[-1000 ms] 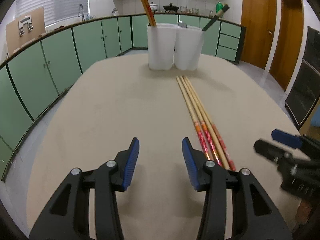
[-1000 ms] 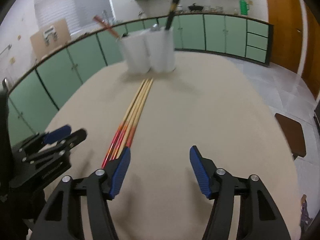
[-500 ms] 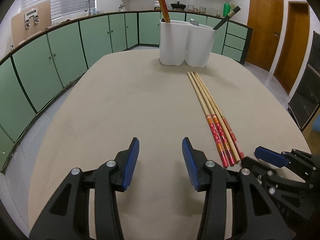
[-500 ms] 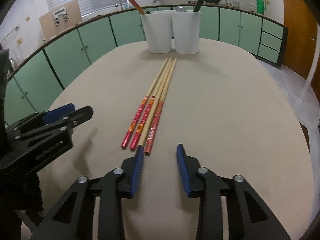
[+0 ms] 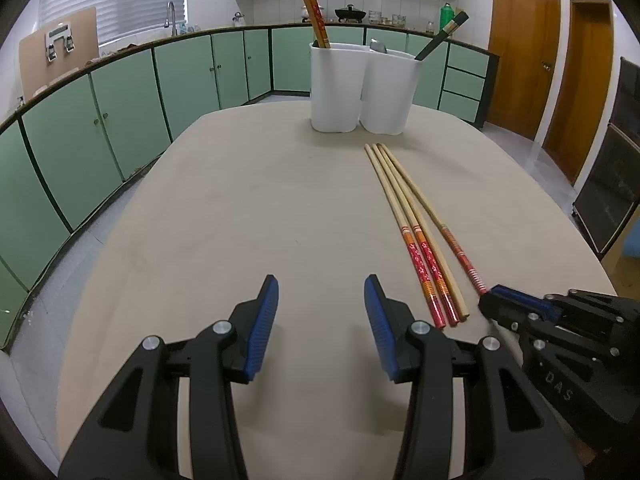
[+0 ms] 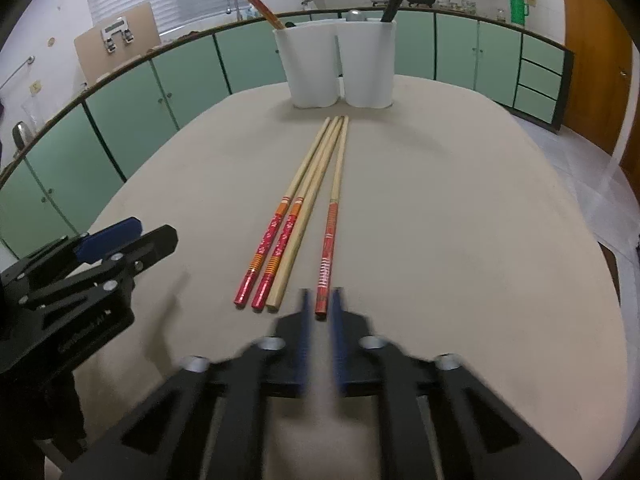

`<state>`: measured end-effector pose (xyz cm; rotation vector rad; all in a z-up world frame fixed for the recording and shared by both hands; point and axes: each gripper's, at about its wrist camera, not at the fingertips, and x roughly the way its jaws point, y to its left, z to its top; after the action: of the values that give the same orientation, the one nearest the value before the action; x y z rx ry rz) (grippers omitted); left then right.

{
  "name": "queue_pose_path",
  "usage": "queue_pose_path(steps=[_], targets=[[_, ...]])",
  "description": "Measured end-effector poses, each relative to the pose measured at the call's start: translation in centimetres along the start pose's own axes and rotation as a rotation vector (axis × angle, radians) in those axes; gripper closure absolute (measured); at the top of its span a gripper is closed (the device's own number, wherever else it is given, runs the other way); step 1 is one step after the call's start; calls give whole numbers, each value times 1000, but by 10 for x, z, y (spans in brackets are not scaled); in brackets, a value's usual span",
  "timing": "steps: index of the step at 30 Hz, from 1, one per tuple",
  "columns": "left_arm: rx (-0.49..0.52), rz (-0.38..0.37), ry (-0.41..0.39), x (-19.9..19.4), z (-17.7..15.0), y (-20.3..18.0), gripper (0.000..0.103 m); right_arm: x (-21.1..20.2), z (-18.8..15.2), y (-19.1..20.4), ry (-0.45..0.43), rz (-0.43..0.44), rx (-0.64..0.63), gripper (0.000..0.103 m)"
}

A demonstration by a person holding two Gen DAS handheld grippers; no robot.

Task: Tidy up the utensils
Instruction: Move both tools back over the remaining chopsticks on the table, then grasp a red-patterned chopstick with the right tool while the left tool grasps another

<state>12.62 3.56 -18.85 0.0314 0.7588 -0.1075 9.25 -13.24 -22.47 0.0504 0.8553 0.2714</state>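
While 4 chopsticks (image 6: pixel 298 216) are lying unsorted, the right gripper (image 6: pixel 320 308) is clamping 1, jaws having just closed.

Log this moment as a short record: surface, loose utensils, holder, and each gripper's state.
surface: beige table
loose utensils: four chopsticks; three lying together, one chopstick split off beside them
holder: white two-compartment holder at the far end, already holding chopsticks
left gripper: open, nothing between its jaws
right gripper: jaws have just been closing; shut on the red end of the split-off chopstick
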Motion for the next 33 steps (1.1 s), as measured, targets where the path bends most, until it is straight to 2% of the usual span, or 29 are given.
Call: queue_pose_path(steps=[3, 12, 18, 25, 29, 33], targets=[[4, -17, 2, -1, 0, -5, 58, -2, -2, -3, -6, 1, 13, 97], [30, -102, 14, -2, -6, -36, 57, -16, -8, -41, -29, -76, 106, 97], [64, -91, 46, 6, -9, -51, 58, -17, -9, -46, -35, -83, 112, 97], [-19, -52, 109, 21, -8, -37, 60, -16, -9, -38, -36, -73, 72, 97], [-46, -57, 92, 17, -7, -34, 60, -15, -9, -38, -30, -67, 73, 97], [-56, -96, 57, 8, -7, -35, 60, -15, -8, -39, -27, -64, 78, 97]])
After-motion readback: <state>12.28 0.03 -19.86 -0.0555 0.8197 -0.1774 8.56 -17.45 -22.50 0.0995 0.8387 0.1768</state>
